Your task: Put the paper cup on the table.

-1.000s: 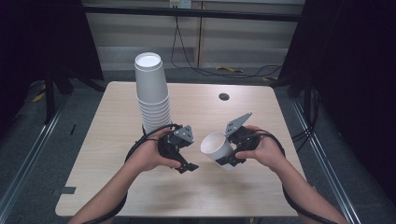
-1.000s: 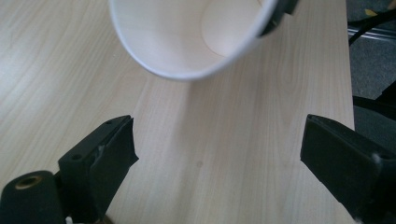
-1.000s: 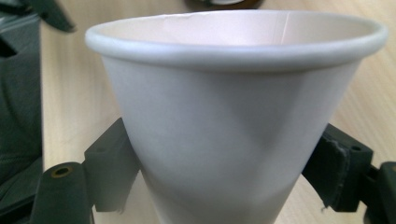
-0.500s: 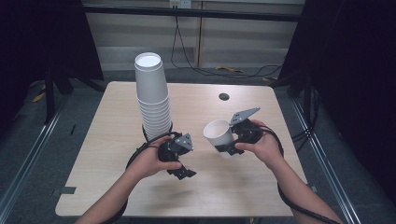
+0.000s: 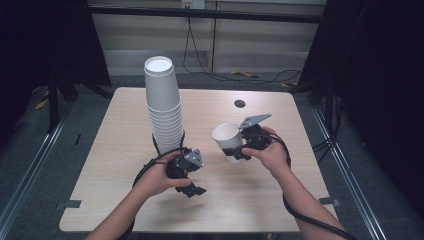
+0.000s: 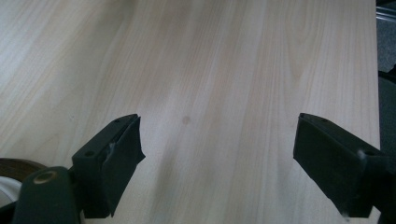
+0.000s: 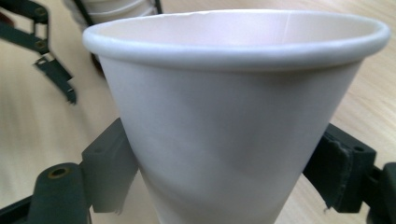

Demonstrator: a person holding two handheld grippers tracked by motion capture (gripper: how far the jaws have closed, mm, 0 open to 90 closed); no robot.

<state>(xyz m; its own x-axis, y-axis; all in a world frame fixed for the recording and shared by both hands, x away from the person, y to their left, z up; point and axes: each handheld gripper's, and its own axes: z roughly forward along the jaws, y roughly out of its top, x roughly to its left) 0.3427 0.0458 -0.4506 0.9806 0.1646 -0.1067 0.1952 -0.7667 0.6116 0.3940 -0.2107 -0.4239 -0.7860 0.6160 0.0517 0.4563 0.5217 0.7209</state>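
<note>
Desk (image 5: pixel 300 200): pale wood, rounded corners. The right half and the near strip are bare, and so is the left side out to its edge. Dark floor and rails lie on both flanks, with a wall and loose cables behind.

Stack of cups (image 5: pixel 164 107): white paper cups, upside down, tall and upright, left of the desk's middle. It stands just beyond the left hand and blocks any straight path from there to the far edge.

Cup (image 5: pixel 226 139): a single white paper cup near the desk's middle, held off the surface and tilted, its mouth turned up and toward the stack. It is well apart from the stack, with bare wood between.

Right tongs (image 5: pixel 234 150): pinching the cup's lower wall, one pad on each side.

Left tongs (image 6: pixel 219 154): spread over bare wood with nothing between them, though they have just been closing. They are low over the desk, just in front of the stack's foot.

Dark round spot (image 5: pixel 240 103): small, toward the far edge, beyond the cup.

Change from a second ago: the left hand sits lower and nearer the near edge. The cup is carried farther from it, toward the far side.
</note>
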